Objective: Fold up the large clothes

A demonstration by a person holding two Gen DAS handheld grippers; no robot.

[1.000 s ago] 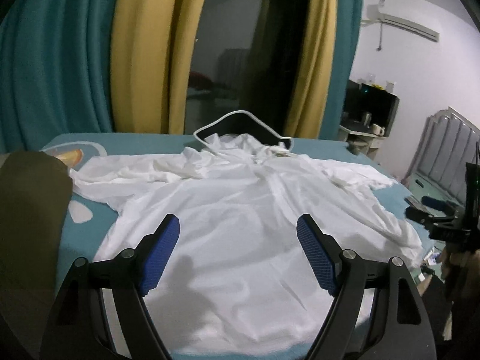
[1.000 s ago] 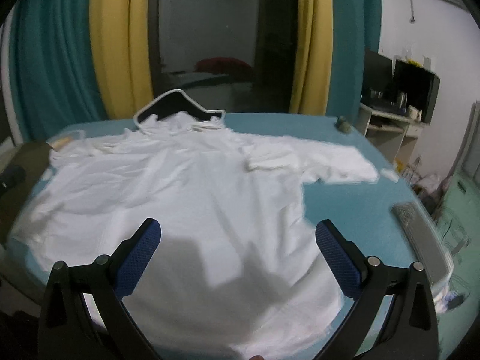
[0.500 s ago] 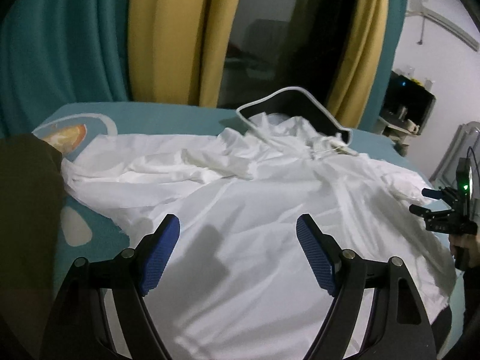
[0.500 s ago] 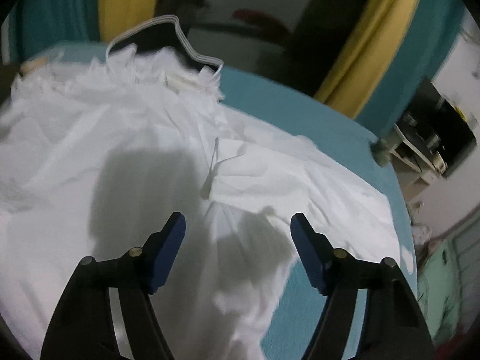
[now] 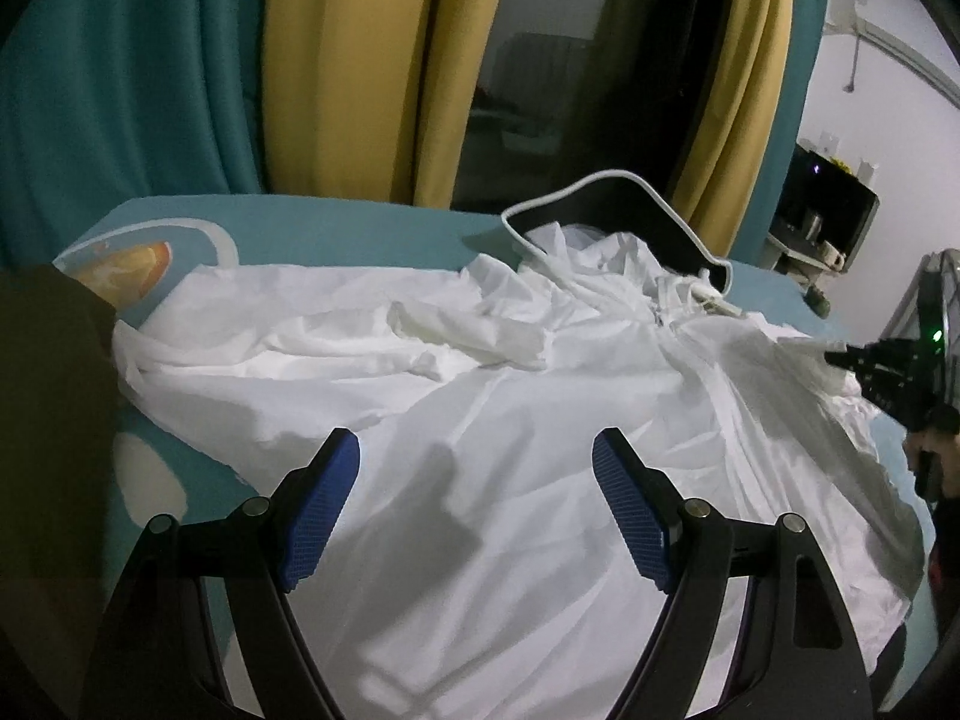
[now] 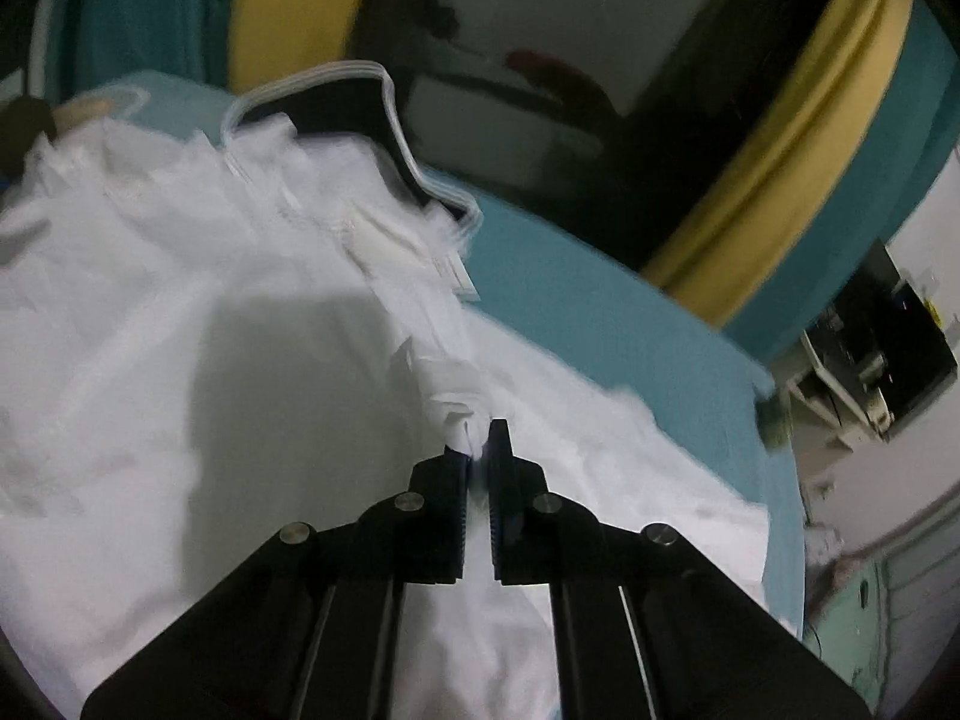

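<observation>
Both grippers share one build: black plastic linkage arms joined by round silver screw heads, ending in fingers faced with ribbed blue pads (image 5: 324,504). On the right gripper (image 6: 478,456) the arms run back as flat black bars with thin pale edges. A small green light (image 5: 936,334) glows on it.

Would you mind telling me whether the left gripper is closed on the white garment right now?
No, the left gripper hangs above the white garment with its blue pads wide apart, gripping nothing.

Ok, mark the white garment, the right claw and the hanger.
white garment (image 5: 510,450), left wrist view, flat middle panel.
right claw (image 6: 478,450), right wrist view, between its tips.
hanger (image 5: 606,177), left wrist view, top white edge.
</observation>
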